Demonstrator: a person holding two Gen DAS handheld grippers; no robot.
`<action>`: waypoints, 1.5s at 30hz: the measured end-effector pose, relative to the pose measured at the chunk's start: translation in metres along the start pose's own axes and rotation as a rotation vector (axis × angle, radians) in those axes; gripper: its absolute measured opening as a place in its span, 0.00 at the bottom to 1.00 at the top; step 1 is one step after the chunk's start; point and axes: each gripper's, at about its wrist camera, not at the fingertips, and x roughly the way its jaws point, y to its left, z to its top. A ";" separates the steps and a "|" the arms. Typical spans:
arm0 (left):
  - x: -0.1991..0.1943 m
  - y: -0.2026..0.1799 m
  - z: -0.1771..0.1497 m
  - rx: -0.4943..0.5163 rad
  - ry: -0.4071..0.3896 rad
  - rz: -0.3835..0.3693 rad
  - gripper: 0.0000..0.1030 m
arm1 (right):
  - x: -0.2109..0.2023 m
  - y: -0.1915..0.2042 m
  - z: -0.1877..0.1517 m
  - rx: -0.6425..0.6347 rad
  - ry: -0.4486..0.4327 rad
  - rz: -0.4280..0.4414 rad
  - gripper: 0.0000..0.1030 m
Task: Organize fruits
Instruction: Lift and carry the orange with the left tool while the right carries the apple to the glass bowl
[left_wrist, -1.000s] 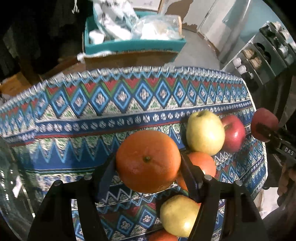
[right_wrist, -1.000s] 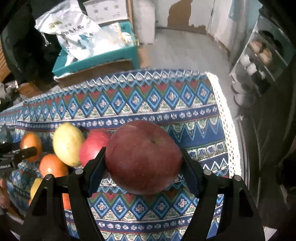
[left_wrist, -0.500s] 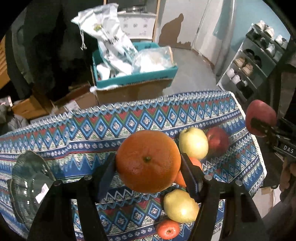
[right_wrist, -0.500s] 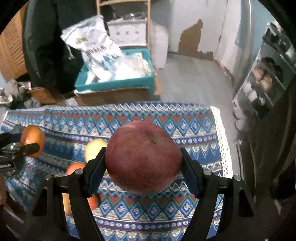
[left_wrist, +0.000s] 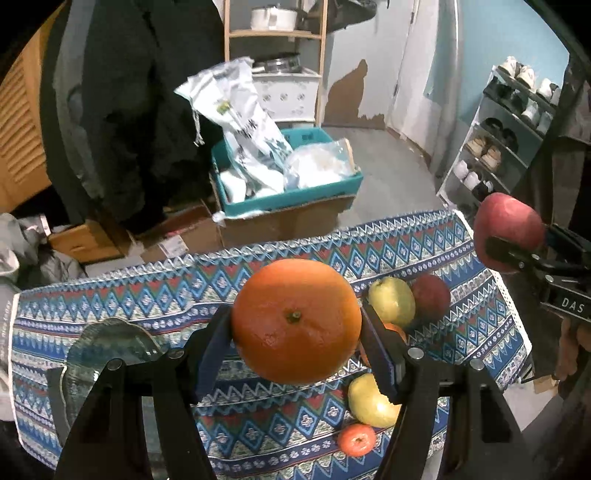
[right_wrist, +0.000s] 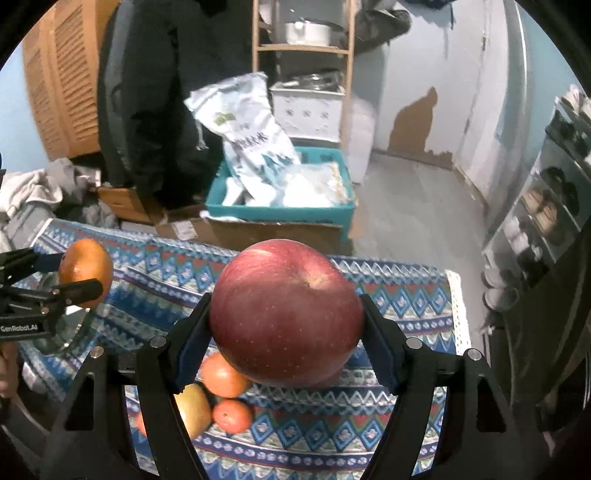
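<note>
My left gripper (left_wrist: 295, 332) is shut on a large orange (left_wrist: 295, 319) and holds it high above the patterned tablecloth (left_wrist: 147, 295). My right gripper (right_wrist: 288, 332) is shut on a red apple (right_wrist: 286, 310), also held high; it shows at the right of the left wrist view (left_wrist: 508, 230). The orange shows at the left of the right wrist view (right_wrist: 86, 271). On the cloth lie a yellow apple (left_wrist: 391, 306), a red apple (left_wrist: 432, 295), a yellow pear (left_wrist: 369, 402) and a small tangerine (left_wrist: 356, 439). A clear glass bowl (left_wrist: 107, 350) sits at the cloth's left.
Behind the table stand a teal crate (left_wrist: 288, 195) with white bags on a cardboard box, a wooden shelf (left_wrist: 273, 33), and a shoe rack (left_wrist: 498, 147) at the right. Dark coats (left_wrist: 122, 110) hang at the left.
Both grippers have risen well above the table with their fruits; the cloth and remaining fruits look smaller and lower. The glass bowl has come into the left wrist view.
</note>
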 end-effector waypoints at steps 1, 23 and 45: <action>-0.004 0.003 0.000 -0.004 -0.005 -0.003 0.68 | -0.001 0.003 0.002 -0.004 -0.005 0.006 0.73; -0.061 0.070 -0.018 -0.094 -0.081 0.043 0.68 | -0.009 0.111 0.042 -0.127 -0.054 0.174 0.73; -0.063 0.182 -0.076 -0.288 -0.030 0.132 0.68 | 0.050 0.247 0.054 -0.236 0.063 0.364 0.73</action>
